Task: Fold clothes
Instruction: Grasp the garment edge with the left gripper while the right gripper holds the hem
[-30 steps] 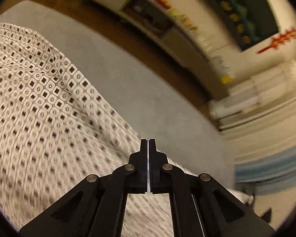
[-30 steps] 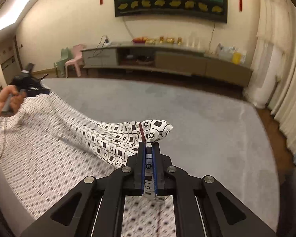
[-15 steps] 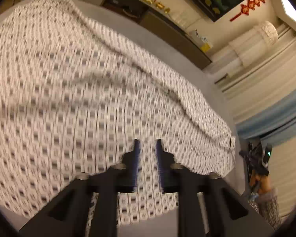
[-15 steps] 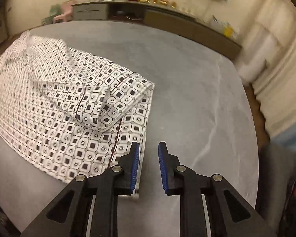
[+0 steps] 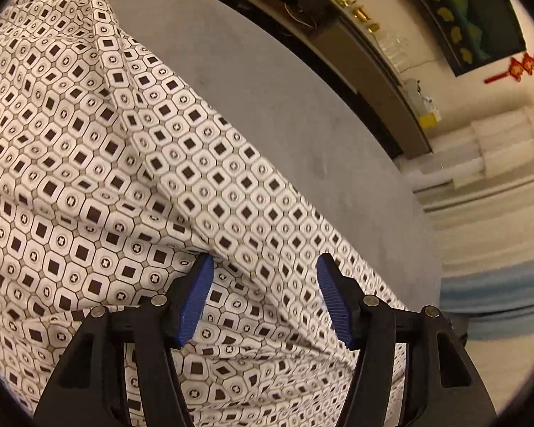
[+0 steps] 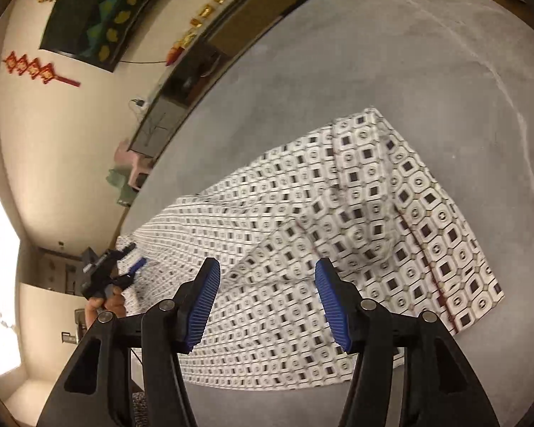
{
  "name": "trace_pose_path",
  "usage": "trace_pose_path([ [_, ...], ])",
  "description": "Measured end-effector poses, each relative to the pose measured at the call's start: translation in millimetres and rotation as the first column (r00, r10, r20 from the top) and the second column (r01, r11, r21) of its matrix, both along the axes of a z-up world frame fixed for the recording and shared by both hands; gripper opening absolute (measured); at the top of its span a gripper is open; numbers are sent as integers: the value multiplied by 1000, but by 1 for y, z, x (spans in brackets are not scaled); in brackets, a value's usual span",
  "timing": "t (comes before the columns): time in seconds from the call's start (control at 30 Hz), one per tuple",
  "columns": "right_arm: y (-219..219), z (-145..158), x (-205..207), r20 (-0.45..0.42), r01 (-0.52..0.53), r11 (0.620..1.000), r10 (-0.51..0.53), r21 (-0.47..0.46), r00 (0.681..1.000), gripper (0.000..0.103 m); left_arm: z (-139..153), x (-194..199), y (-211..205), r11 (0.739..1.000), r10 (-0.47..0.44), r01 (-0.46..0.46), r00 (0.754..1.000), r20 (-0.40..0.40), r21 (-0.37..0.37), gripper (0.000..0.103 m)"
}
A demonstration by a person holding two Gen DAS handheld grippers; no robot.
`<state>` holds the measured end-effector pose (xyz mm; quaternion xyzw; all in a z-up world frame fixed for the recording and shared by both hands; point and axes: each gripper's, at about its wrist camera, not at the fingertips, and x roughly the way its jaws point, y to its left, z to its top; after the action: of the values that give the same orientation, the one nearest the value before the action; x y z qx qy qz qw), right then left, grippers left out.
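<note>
White patterned cloth (image 6: 338, 220) lies spread on the grey table (image 6: 391, 71), one end doubled over. My left gripper (image 5: 263, 267) hovers close above it, jaws wide apart — nothing held. Right gripper (image 6: 265, 270) likewise agape over the cloth's near edge.

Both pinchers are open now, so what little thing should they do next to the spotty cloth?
Probably lower the right gripper and pinch the patterned cloth near its rumpled ridge: both grippers are open and empty, and the cloth lies only partly folded.
</note>
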<state>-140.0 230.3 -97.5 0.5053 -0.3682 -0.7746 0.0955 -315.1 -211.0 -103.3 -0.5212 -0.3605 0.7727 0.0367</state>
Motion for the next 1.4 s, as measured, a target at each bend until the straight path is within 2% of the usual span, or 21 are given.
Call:
trace_pose_path([
  [0.03, 6, -6, -2, 12, 18, 1000, -18, -15, 1000, 57, 0, -3, -2, 1000, -2, 2, 1000, -1, 9, 25],
  [0.1, 19, -19, -6, 39, 57, 997, -55, -50, 998, 57, 1, -4, -2, 1000, -22, 22, 1000, -7, 13, 11],
  [0.33, 26, -23, -12, 51, 64, 996, -60, -67, 997, 57, 25, 16, -3, 998, -46, 42, 994, -94, -37, 1],
  [0.4, 17, -8, -13, 5, 8, 998, -8, 62, 1000, 57, 40, 24, 3, 998, -59, 54, 989, -136, -36, 1],
  [0.47, 5, 10, -14, -48, -76, 973, 89, 217, 995, 59, 60, 40, 9, 997, -82, 77, 979, -186, -32, 1],
  [0.5, -2, 21, -15, -75, -136, 942, 166, 306, 983, 63, 69, 49, 11, 996, -93, 88, 973, -210, -31, 1],
  [0.53, -13, 28, -17, -91, -214, 890, 272, 403, 958, 75, 76, 61, 13, 995, -103, 98, 969, -226, -31, 1],
  [0.57, -22, 30, -19, -89, -277, 826, 364, 491, 927, 80, 82, 73, 14, 994, -108, 103, 966, -236, -32, 1],
  [0.63, -34, 21, -28, -23, -371, 704, 482, 606, 876, 80, 87, 94, 17, 993, -120, 113, 962, -244, -44, 1],
  [0.67, -35, 14, -34, 9, -416, 676, 519, 609, 855, 80, 88, 102, 19, 992, -127, 118, 962, -241, -54, 1],
  [0.7, -35, 6, -41, 37, -460, 657, 550, 597, 834, 79, 85, 105, 20, 991, -132, 121, 965, -227, -61, 1],
  [0.73, -36, 0, -46, 57, -499, 642, 580, 582, 813, 70, 82, 108, 22, 990, -137, 125, 967, -214, -69, 1],
  [0.77, -37, -3, -49, 72, -522, 622, 601, 584, 796, 39, 81, 106, 24, 989, -135, 120, 969, -206, -84, 1],
  [0.8, -38, -5, -51, 85, -540, 599, 619, 591, 781, 21, 80, 104, 25, 989, -133, 115, 971, -198, -98, 1],
  [0.83, -39, -7, -53, 99, -557, 576, 636, 598, 765, 12, 83, 102, 21, 990, -118, 99, 973, -197, -101, 1],
  [0.9, -42, -3, -54, 102, -568, 532, 667, 628, 738, 9, 91, 106, 10, 992, -95, 74, 974, -208, -106, 0],
  [1.03, -34, 63, -29, -67, -416, 481, 712, 771, 699, 7, 135, 151, 10, 988, -110, 73, 950, -294, -134, 1],
  [1.13, -25, 79, 9, -61, -354, 350, 782, 867, 621, 7, 118, 167, 21, 985, -133, 99, 959, -251, -144, 1],
  [1.2, -20, 56, 30, 4, -404, 286, 812, 869, 584, 7, 106, 178, 29, 982, -149, 117, 964, -222, -150, 1],
  [1.27, -19, 14, 44, 109, -458, 207, 812, 864, 573, 8, 94, 188, 37, 979, -164, 135, 967, -193, -155, 1],
  [1.4, -19, -14, 57, 131, -457, 202, 791, 866, 598, 7, 71, 210, 53, 972, -194, 171, 972, -134, -164, 0],
])
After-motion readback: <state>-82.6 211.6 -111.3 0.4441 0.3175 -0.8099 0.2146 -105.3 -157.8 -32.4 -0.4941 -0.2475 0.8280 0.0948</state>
